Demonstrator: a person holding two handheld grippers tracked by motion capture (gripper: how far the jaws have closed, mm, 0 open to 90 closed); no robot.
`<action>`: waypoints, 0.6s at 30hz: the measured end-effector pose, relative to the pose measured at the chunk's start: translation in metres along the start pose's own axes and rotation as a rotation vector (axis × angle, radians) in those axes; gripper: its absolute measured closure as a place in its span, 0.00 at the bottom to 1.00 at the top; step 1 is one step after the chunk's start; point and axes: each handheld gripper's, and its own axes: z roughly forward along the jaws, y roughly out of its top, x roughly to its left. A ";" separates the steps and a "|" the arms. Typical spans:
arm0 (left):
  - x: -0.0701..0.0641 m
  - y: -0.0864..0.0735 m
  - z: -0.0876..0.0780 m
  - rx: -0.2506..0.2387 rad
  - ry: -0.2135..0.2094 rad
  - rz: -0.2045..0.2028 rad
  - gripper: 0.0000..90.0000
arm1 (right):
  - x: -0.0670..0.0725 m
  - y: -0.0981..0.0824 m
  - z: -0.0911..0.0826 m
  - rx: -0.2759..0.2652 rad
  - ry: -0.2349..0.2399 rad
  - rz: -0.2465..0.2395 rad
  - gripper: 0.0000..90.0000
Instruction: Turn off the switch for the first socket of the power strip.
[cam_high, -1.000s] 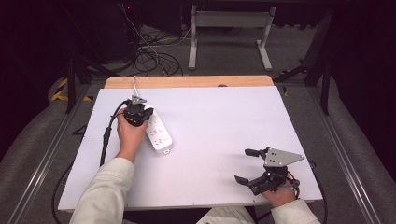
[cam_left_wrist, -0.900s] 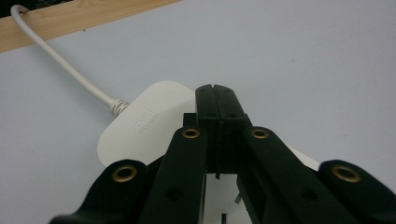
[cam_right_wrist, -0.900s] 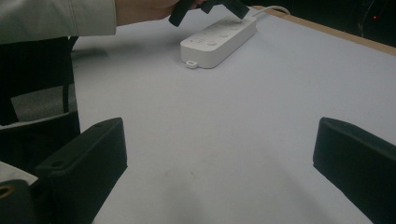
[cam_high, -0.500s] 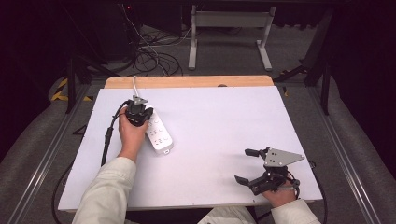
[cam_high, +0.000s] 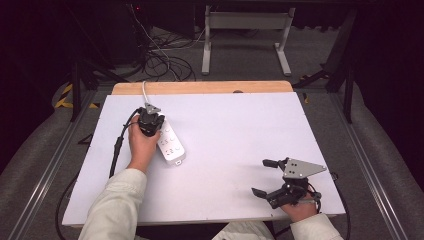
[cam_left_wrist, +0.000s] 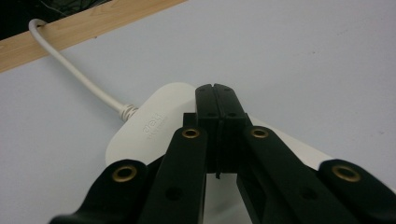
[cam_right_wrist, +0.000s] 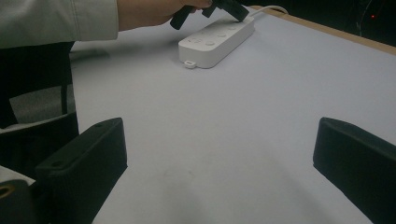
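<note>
A white power strip (cam_high: 170, 142) lies on the white table at the left, its white cord (cam_left_wrist: 77, 72) running off over the far wooden edge. My left gripper (cam_high: 150, 120) is shut, its two jaws pressed together with nothing between them, and its tips (cam_left_wrist: 216, 91) rest down on the cord end of the strip (cam_left_wrist: 154, 123). My right gripper (cam_high: 262, 177) sits near the front right of the table, open and empty, pointing left toward the strip (cam_right_wrist: 217, 42). Its wide-apart jaws frame bare table in the right gripper view, where the left gripper (cam_right_wrist: 229, 7) also shows farther off.
The table top (cam_high: 240, 130) is a white sheet with a wooden strip (cam_high: 200, 87) along its far edge. Beyond it are floor cables (cam_high: 165, 55) and a metal stand (cam_high: 245, 30). A black cable (cam_high: 117, 150) trails from the left gripper.
</note>
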 end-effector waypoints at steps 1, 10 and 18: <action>0.000 0.000 0.000 0.001 0.002 0.001 1.00 | 0.000 0.000 0.000 0.000 0.000 0.000 0.04; 0.001 0.000 0.000 0.004 -0.007 0.008 1.00 | 0.000 0.000 0.000 0.002 0.000 -0.001 0.04; 0.000 0.000 0.000 0.004 -0.004 0.000 1.00 | 0.000 0.000 0.001 0.005 0.001 0.000 0.04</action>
